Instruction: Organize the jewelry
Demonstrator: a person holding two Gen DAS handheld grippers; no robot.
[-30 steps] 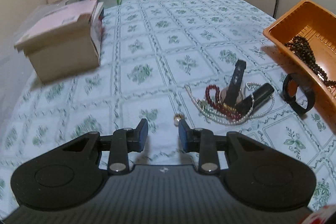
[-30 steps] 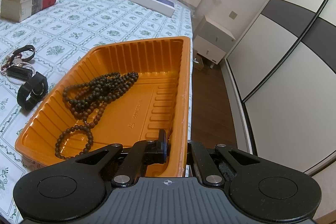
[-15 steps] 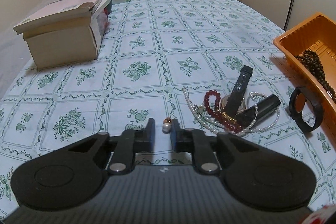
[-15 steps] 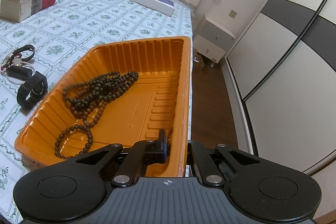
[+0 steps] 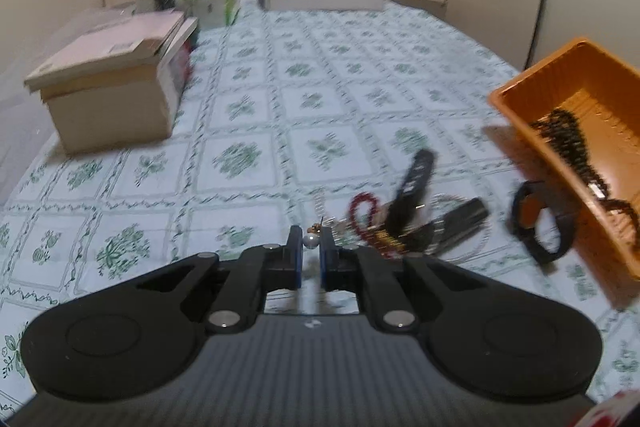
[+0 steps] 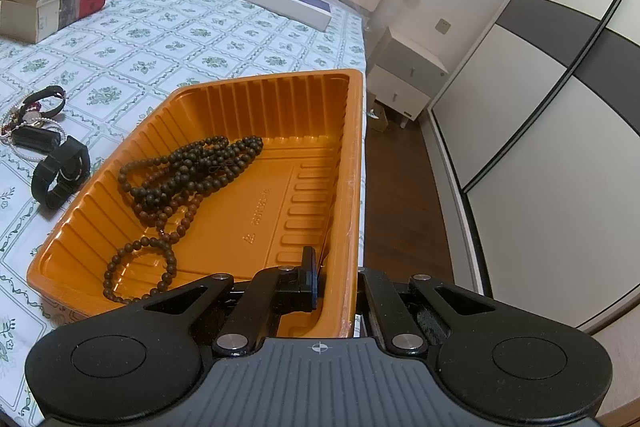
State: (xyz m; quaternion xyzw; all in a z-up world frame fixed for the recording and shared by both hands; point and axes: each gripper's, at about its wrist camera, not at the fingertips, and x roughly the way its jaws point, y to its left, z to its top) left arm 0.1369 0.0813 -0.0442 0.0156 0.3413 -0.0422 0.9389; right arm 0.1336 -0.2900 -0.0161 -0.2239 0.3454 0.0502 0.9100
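Bed: my right camera shows the bedspread point(image 6: 208, 39) running to its far edge, with a nightstand point(image 6: 404, 75) and wardrobe doors point(image 6: 540, 99) beyond; my left camera, blurred, shows instead the cardboard box point(image 5: 108, 83) at the left edge.
Tray: the orange tray point(image 6: 280, 107) sits at the bed's right edge, long axis running away from me toward the headboard; dark wooden beads point(image 6: 188, 175) lie inside.
Jewelry pile: watches, red beads and a pearl string point(image 5: 404, 219) lie tangled on the bedspread just left of the tray, a black band point(image 5: 540, 223) beside them.
Right gripper point(image 6: 336, 287): I'm angled downward, jaws clamped on the tray's near right wall.
Left gripper point(image 5: 311, 247): angled downward, jaws pinching a small pearl earring point(image 5: 311, 239), its stud pointing up.
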